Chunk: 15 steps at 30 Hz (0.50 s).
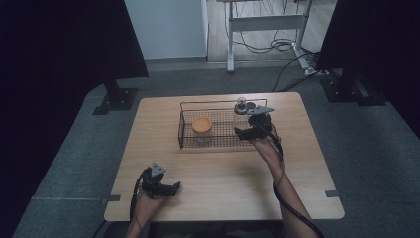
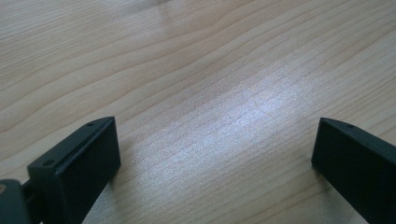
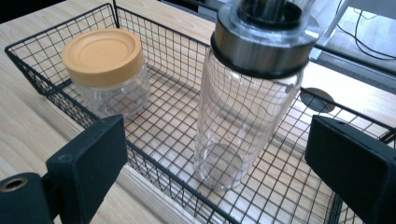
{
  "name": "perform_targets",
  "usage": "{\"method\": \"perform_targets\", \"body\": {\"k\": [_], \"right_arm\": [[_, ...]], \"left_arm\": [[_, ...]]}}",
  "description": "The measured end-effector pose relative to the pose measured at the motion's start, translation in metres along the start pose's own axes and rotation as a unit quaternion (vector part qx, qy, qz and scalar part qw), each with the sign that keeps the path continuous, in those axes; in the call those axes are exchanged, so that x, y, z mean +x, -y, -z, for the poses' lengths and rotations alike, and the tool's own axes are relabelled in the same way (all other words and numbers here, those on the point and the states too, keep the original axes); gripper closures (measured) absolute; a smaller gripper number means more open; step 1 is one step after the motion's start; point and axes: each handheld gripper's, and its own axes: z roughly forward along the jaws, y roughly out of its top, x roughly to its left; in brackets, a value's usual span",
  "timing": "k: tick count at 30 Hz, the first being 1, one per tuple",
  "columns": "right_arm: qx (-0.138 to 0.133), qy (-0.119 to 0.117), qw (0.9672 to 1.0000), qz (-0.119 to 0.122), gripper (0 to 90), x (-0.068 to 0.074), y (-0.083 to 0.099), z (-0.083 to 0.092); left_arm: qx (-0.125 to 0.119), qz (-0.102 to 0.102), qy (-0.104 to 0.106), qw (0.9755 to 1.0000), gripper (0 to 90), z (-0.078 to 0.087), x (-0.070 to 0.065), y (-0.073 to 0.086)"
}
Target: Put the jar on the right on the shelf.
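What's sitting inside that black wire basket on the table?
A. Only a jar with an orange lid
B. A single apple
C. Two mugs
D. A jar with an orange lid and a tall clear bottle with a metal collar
D: the black wire basket holds the short clear jar with the orange lid and the tall clear bottle with the metal collar, standing apart.

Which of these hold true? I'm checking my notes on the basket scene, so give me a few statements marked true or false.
1. The jar with the orange lid stands inside the wire basket. True.
2. The right gripper is clamped on the clear bottle. False: its jaws stand open, apart from the bottle.
3. The bottle stands upright in the basket. True.
4. The left gripper holds a lid. False: its jaws are open over the bare table.
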Motion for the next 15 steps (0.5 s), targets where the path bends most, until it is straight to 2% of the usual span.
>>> {"method": "perform_targets", "body": {"k": [15], "right_arm": [[0.006,0.003,1.0,-0.004,4.3,0.002,0.019,0.014]], "left_arm": [[0.001,-0.002,0.0,1.0,0.8,0.0,0.0,0.0]]}}
